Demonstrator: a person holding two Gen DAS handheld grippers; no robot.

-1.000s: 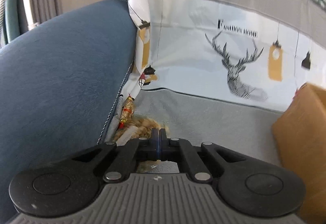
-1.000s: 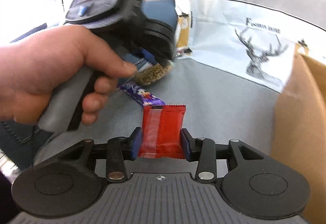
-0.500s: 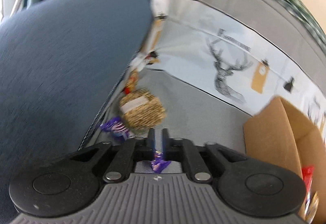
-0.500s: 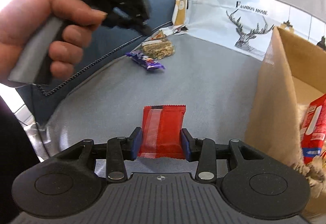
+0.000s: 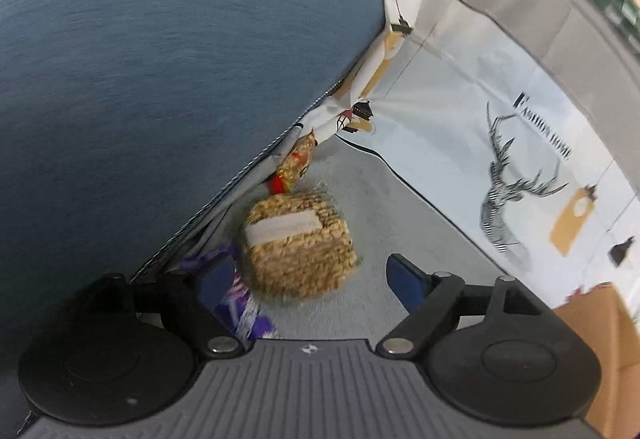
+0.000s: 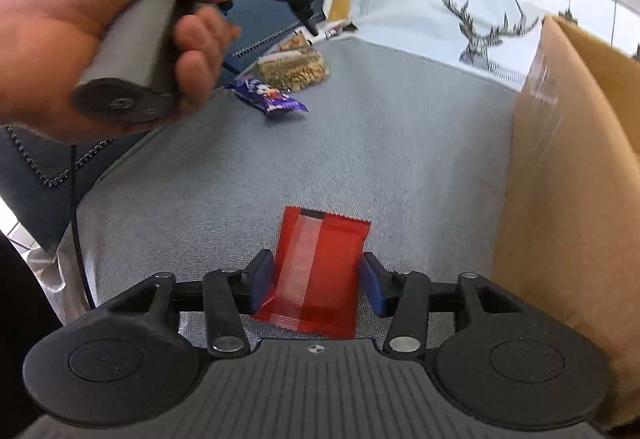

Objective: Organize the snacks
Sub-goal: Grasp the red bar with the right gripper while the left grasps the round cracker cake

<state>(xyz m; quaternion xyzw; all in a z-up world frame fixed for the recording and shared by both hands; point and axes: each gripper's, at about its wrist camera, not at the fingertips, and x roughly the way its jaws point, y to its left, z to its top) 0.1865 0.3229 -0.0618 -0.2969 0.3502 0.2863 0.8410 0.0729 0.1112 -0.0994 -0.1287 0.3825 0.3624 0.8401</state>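
Your left gripper [image 5: 310,279] has its jaws opening wide over the grey seat [image 6: 360,143], with nothing pressed between the pads. The oat bar [image 5: 300,243] lies just ahead of the gap, against the blue cushion [image 5: 160,59], and the purple bar [image 5: 244,303] lies beside the left finger, not gripped. A gold wrapper [image 5: 294,167] sits tucked in the seam behind the oat bar.

Your right gripper [image 6: 316,281] has its jaws opening too; the red packet [image 6: 320,263] lies between the pads, tilted, with a gap showing at the right pad. The box [image 6: 572,167] stands just to the right. Your left hand [image 6: 88,23] holds its tool above the purple bar
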